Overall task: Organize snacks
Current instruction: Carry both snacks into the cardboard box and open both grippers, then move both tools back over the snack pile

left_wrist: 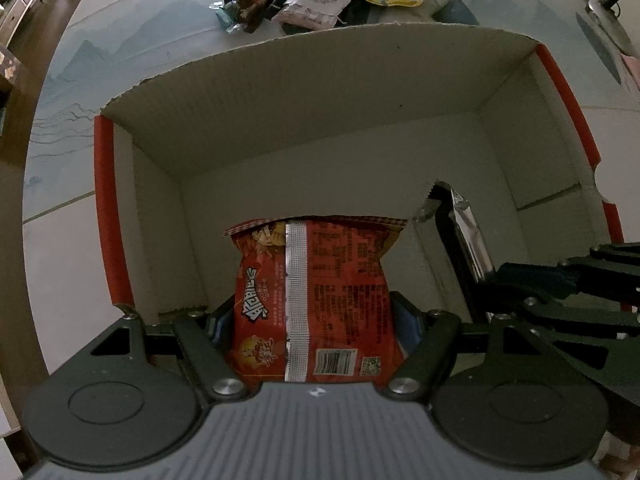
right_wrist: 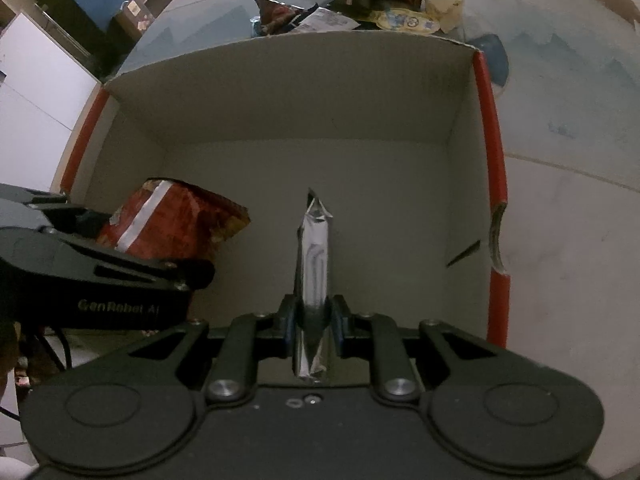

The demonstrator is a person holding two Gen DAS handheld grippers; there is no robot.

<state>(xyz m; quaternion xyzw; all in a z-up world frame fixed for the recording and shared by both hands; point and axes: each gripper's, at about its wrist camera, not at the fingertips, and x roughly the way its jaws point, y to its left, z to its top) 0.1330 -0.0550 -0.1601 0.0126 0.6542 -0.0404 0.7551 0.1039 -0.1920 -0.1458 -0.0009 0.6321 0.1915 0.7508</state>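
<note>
both claws [left_wrist: 316,320] [right_wrist: 316,320] downward, clamped, side by side

left gripper [left_wrist: 316,316] points down into the cardboard box [left_wrist: 320,92], jaws clamped on either side of a red snack bag [left_wrist: 320,280], blue pads pressed against its sides. the bag hangs back-side out, its silver seam running top to bottom, barcode near the lower end, crimped top edge low in the box. to the right, the right gripper [left_wrist: 444,216] reaches into the same box, pinching a thin silver packet [left_wrist: 466,220] seen edge-on, apart from the red bag. the box has pale inner walls and red edges on both sides. beyond its far wall, a pile of snacks [left_wrist: 320,0] lies scattered on the light table [left_wrist: 60,240].
</note>
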